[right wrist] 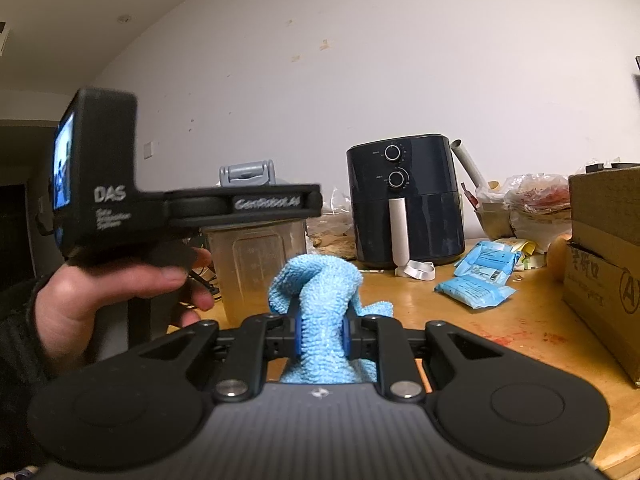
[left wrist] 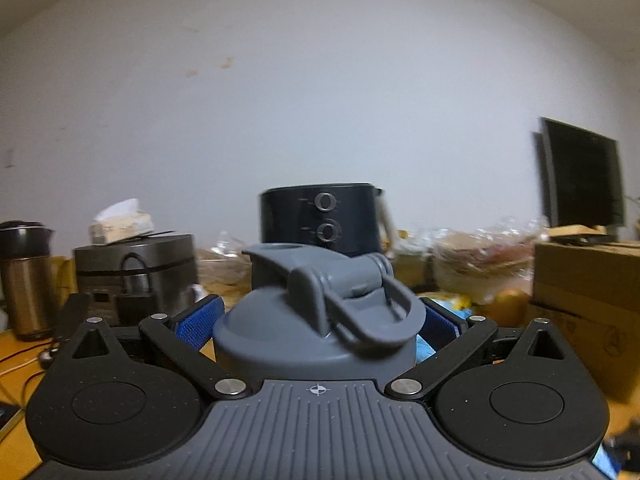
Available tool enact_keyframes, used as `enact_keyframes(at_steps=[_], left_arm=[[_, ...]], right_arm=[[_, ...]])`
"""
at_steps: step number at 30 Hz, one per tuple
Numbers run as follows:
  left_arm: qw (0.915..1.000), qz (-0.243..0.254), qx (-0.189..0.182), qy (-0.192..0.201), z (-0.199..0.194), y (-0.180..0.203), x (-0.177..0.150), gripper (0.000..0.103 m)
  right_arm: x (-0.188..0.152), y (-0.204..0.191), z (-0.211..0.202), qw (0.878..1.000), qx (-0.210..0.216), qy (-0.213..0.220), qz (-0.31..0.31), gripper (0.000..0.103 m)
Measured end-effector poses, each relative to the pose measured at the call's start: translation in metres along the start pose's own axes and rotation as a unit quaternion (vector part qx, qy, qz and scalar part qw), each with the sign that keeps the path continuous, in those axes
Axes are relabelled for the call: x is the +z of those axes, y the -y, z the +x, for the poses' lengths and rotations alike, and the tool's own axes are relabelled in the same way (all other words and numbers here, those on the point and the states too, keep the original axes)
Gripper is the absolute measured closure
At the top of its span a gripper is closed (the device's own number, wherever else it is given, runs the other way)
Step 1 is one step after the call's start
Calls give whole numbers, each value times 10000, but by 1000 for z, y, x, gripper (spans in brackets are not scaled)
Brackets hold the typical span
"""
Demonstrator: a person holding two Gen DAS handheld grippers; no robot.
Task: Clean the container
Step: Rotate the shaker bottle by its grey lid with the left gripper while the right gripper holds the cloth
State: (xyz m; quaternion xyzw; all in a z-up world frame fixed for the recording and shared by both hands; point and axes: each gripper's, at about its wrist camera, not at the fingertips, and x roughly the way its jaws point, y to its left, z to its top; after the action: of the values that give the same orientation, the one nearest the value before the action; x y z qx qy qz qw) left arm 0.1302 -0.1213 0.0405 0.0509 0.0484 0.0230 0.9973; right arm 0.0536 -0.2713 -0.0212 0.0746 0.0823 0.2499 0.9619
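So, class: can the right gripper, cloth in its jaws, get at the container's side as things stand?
Probably yes: the container is just beyond the cloth in the right gripper, nothing between, and the left gripper clamps only its lid.

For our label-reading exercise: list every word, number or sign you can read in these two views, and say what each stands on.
"DAS": left gripper body.
"GenRobot.AI": its side bar; small lines under "DAS" too blurred.
Circled "A": cardboard box; its other characters unclear.
Air fryer dial marks, container scale, blue packets: too small.
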Motion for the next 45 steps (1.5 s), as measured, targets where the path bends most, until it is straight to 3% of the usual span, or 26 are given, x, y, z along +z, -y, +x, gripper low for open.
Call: enact_keyframes(at_steps=[4,9,19,22,25,32,38,45], left_arm=[[9988,-133,470,-8,0,10,2,0],[9972,-191,719,-65,3,17,4,0],[9953,-176,937,-194,7,20,6,0],[9948,-195,974,-241,7,18,6,8],[9948,-223,963,-256,8,17,6,8],[9974,-167,660,-235,6,9,4,8],[9999,-71,-34,-99,4,-3,0,8],[9967,4,-809,-18,7,-14,-5,8]], right_arm=[[0,1,-1,10000,-9,3,-3,88],[-1,2,-2,10000,-48,1,8,88],[-1,7,-3,10000,-15,-25,-4,88],[-2,7,-2,10000,-9,-42,-10,88],[-3,6,-1,10000,-15,-61,-12,88],[-3,4,0,10000,-30,-74,-17,88],[-4,2,1,10000,-10,-87,-21,88],[-4,-1,2,10000,-2,-94,-19,88]])
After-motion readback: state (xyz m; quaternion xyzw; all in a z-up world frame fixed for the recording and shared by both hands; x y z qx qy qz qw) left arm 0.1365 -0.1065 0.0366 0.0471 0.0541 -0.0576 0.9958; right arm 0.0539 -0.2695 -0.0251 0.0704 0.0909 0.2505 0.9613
